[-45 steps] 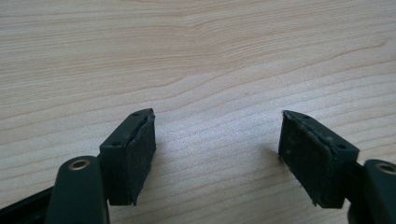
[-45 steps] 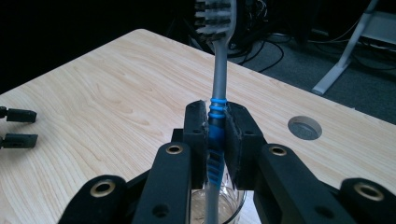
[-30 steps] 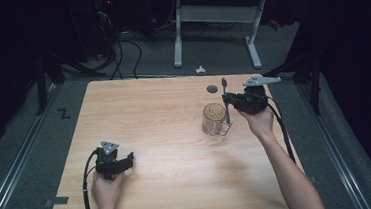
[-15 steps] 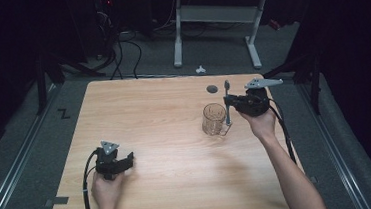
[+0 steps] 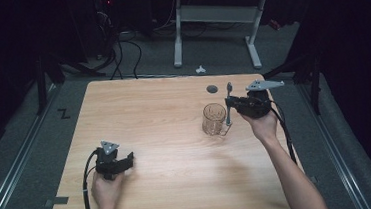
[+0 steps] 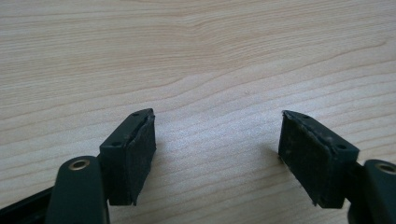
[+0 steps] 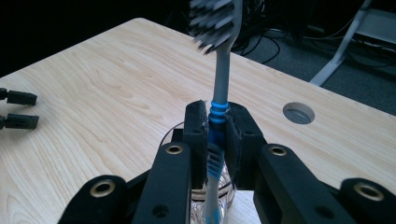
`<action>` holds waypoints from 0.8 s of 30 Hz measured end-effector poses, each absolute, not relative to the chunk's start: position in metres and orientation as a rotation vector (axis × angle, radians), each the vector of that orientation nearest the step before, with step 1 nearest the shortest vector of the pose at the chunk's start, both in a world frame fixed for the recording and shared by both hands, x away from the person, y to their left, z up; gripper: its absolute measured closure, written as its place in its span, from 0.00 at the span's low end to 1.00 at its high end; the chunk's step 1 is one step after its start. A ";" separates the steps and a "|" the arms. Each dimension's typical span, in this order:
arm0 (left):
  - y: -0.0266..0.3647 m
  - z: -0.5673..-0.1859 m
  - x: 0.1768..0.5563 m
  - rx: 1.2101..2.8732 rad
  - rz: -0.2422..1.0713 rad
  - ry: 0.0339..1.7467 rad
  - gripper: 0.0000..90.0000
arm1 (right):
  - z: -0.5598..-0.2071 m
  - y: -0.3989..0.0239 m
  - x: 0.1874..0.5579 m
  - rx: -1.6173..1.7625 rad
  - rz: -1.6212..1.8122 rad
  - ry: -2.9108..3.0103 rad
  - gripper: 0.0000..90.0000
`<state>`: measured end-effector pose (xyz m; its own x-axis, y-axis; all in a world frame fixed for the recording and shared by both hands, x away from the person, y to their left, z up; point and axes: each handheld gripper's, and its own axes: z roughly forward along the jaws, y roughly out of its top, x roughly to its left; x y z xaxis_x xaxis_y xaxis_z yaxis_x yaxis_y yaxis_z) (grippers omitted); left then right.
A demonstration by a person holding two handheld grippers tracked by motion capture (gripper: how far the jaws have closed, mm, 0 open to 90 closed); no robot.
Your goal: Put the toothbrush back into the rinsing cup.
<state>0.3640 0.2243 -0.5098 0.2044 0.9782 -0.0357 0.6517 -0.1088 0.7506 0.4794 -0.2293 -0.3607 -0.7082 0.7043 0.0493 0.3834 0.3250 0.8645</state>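
A clear glass cup [image 5: 213, 118] stands right of the table's middle. My right gripper [image 5: 232, 106] is just right of it, shut on an upright toothbrush [image 5: 228, 101]. In the right gripper view the jaws clamp the blue grip of the toothbrush [image 7: 217, 116], with the grey neck and bristles rising above. The glass cup [image 7: 227, 185] lies right below the jaws, and the brush's lower end reaches its rim. I cannot tell whether it is inside. My left gripper [image 5: 128, 160] rests open on the wood near the front left, its pads [image 6: 140, 149] wide apart with nothing between them.
A round cable hole [image 5: 212, 89] is in the table [image 5: 154, 112] behind the cup. The left gripper [image 7: 18, 115] shows far off in the right gripper view. A small white object [image 5: 200, 69] lies on the floor past the far edge, near a white desk frame [image 5: 216, 17].
My right gripper with the toothbrush has drifted very slightly to the right beside the cup. The left gripper has not moved.
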 end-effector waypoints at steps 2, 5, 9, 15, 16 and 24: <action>0.224 -0.510 0.364 1.837 0.647 1.518 0.31 | -0.361 -0.230 0.479 0.971 1.335 2.261 0.89; 0.224 -0.510 0.364 1.838 0.646 1.517 0.31 | -0.363 -0.231 0.477 0.973 1.333 2.266 0.89; 0.224 -0.510 0.364 1.837 0.647 1.517 0.31 | -0.365 -0.232 0.477 0.978 1.329 2.267 0.89; 0.224 -0.510 0.364 1.838 0.646 1.518 0.31 | -0.365 -0.233 0.474 0.972 1.328 2.269 0.89; 0.224 -0.510 0.364 1.836 0.648 1.518 0.31 | -0.365 -0.233 0.474 0.970 1.325 2.270 0.89; 0.224 -0.510 0.364 1.837 0.647 1.517 0.31 | -0.369 -0.235 0.472 0.975 1.322 2.270 0.89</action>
<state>0.3640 0.2243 -0.5098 0.2046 0.9782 -0.0354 0.6517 -0.1091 0.7506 0.4721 -0.2346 -0.3689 -0.7078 0.7046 0.0496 0.3909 0.3322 0.8584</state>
